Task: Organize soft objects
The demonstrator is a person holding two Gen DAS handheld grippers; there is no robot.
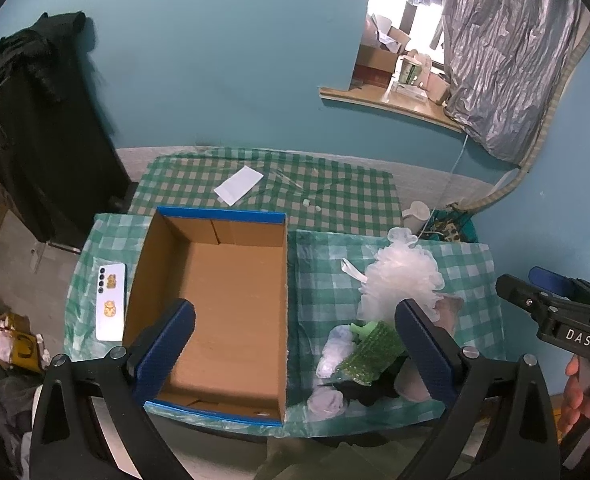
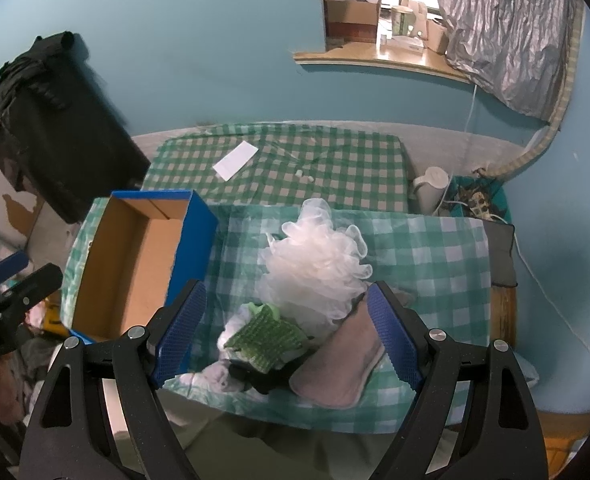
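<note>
Hovering above the table, the left gripper [image 1: 295,344] and the right gripper [image 2: 287,332] both have their jaws apart and hold nothing. The cardboard box [image 1: 223,280] stands empty on the green checked tablecloth [image 2: 435,264]. The soft objects lie heaped just beside it: a white mesh bath pouf [image 2: 315,264] on top, a green scrubber [image 2: 265,338], a pink cloth [image 2: 343,364], a dark item and pale bundles beneath. All appear light and compressible. The pouf will likely deform and spring back; grip deep through its gathered centre, not the loose frills. Take the cloth at a folded edge
</note>
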